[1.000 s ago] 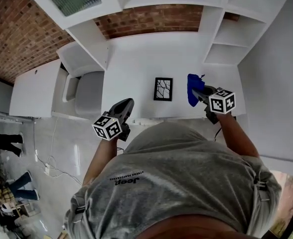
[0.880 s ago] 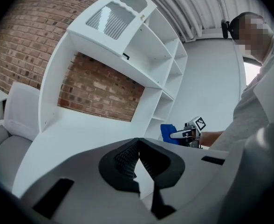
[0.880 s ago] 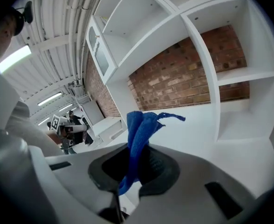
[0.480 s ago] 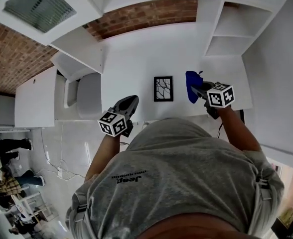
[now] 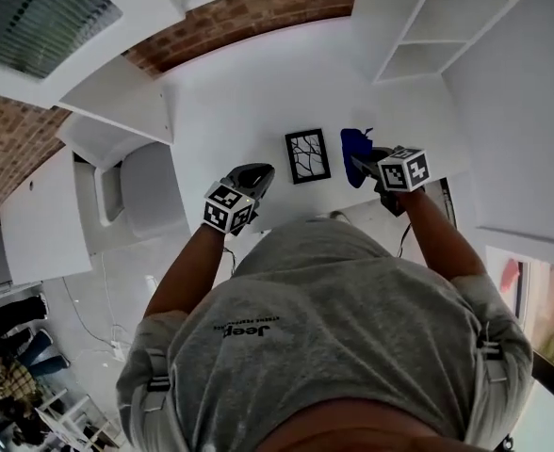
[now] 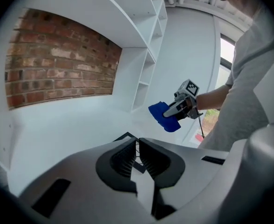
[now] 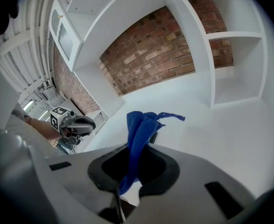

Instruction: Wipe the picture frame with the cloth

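Left gripper (image 6: 137, 143) fingers are pressed together on nothing, the picture frame (image 5: 307, 155) just past their tips. Right gripper (image 7: 136, 153) fingers pinch the blue cloth (image 7: 139, 127) tight.

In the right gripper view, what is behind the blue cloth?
Behind it are the white desk and one dark edge of the picture frame. The cloth covers the rest of the frame.

White desk (image 5: 244, 111), picture frame (image 5: 307, 155) on it
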{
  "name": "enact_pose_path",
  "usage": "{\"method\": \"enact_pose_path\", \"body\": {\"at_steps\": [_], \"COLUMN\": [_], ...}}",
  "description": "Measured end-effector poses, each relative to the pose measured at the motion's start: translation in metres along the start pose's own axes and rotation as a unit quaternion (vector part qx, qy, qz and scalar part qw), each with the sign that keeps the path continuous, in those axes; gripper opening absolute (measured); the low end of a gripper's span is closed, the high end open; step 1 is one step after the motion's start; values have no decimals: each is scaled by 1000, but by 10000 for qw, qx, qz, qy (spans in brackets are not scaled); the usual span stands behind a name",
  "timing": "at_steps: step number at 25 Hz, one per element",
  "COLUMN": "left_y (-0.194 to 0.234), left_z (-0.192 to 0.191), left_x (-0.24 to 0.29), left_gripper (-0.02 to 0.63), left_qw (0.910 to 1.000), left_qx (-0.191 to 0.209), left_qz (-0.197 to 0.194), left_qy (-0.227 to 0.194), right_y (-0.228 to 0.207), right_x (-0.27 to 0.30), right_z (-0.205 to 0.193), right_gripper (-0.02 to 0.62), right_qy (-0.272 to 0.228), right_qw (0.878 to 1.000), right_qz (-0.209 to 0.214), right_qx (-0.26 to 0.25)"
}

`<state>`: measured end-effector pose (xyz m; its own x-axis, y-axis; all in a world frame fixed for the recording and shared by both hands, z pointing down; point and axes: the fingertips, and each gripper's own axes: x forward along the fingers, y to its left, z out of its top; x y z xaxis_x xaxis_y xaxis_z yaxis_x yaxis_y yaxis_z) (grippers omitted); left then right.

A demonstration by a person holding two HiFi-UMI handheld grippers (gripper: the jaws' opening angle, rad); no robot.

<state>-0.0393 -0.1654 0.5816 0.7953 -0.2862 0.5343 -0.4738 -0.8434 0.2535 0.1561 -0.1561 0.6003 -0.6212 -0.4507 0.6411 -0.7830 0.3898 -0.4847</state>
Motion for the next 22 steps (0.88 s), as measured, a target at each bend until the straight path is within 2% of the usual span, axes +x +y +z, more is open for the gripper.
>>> {"method": "enact_pose_path", "body": {"at_steps": [7,8,9,10,12,15,17,22], "left_y": [-1,-2,-2,-1,3,7,7,4], "left_z": [-24,-27,-32,-37,-49,-66,-73,-85], "left_x": [37,44,51,59,75,94,103,114], "left_gripper": [21,27,64,115,162,214,258,293], "left_qw": [9950,9925,9889,9842,9700,9389,9232,9117], "left_qx": [747,930,1138,1374,1943,2829,3145,3217], "left_qz": [-294,-355,-421,-480,-572,-800,-1026,-1383], "left_qy": [590,709,852,1012,1345,1792,1955,2151], "right_y": [-3,-5,-6,-7,-8,-8,-8,-6], "right_x": [26,31,37,42,54,69,74,75], "right_z": [-6,-6,-7,-7,-7,-11,-13,-15], "right_gripper": [51,51,51,51,51,51,51,51], "right_qy": [247,299,355,412,512,622,677,734], "right_qw": [9996,9995,9992,9989,9983,9974,9969,9966], "right_qz": [71,73,78,86,114,162,165,178], "right_qx": [-69,-102,-144,-190,-269,-330,-360,-342]}}
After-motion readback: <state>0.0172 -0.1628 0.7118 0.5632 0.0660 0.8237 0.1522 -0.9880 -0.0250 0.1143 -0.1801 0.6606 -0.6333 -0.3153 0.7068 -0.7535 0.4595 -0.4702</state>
